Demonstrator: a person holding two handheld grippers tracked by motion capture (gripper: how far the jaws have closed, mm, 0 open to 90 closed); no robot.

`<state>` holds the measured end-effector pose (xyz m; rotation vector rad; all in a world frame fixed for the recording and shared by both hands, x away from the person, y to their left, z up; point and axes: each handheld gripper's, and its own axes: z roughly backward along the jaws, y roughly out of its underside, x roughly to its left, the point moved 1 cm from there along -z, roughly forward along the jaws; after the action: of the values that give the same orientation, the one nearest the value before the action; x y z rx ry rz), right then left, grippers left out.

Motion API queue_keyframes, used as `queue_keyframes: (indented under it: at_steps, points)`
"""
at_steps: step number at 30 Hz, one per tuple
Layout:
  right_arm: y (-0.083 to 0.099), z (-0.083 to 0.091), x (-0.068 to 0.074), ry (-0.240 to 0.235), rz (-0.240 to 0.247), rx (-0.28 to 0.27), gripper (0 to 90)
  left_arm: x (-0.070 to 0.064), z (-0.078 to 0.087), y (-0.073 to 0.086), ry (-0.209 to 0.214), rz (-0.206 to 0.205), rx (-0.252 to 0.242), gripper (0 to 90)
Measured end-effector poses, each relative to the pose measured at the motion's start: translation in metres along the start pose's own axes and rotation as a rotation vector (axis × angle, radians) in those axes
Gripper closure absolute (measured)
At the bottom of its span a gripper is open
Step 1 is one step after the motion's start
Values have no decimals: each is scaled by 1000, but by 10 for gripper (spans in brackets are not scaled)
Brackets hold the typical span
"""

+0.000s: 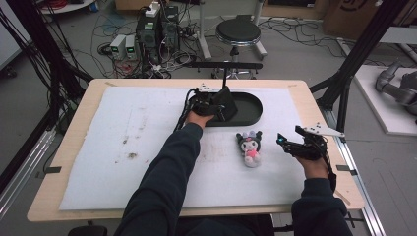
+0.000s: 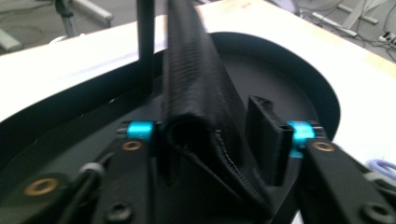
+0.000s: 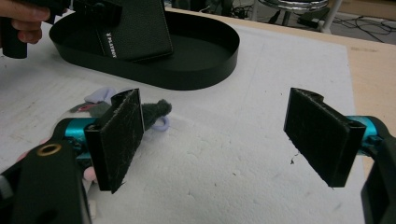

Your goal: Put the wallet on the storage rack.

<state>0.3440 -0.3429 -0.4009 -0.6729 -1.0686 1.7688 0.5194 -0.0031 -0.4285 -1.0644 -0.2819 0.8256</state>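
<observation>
left gripper [image 1: 222, 104]: over the left end of the black oval tray [image 1: 251, 118], jaws closed on a black leather wallet [image 1: 227, 101]
wallet: held up on edge inside the tray; the left gripper view shows its folded spine [image 2: 201, 84] running up between the jaws, one pad [image 2: 265, 135] pressed to its side; the right gripper view shows its flat face [image 3: 135, 30] leaning in the tray, small pale lettering near one edge, too small to read
tray: shallow, dark, at the far middle of the white mat [image 1: 137, 142], its long side running left to right; its rim [image 3: 187, 79] shows in the right gripper view
right gripper [image 1: 285, 142]: above the mat near the right edge of the table [image 1: 78, 103], jaws wide apart, nothing between them; in its own view the two pads [image 3: 116, 135] stand far from each other over bare mat
plush toy [image 1: 250, 147]: lying on the mat just in front of the tray, between the two hands, nearer the right gripper; dark head, pink front; part of it peeks out behind the left-hand jaw in the right gripper view [image 3: 154, 112]
stand: thin black post [image 1: 224, 76] with a crossbar rises at the far side of the tray
mat: brownish marks on its left half
</observation>
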Motion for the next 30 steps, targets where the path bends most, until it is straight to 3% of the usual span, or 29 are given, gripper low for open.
queue_keyframes:
  at_steps: [9,14,21,26,30]
  points:
    - [0,0,0,1,-4,0,204,4,8,5,-89,-26,67,438]
    - [0,1,0,-2,0,-5,204,12,22,-1,-139,-7,36,401]
    - [-1,0,2,-4,2,-5,204,17,48,-2,-115,21,-20,384]
    - [-1,0,3,-6,13,0,204,11,77,8,-52,42,-105,384]
    - [-1,-1,5,-9,26,6,204,10,106,18,-25,42,-184,316]
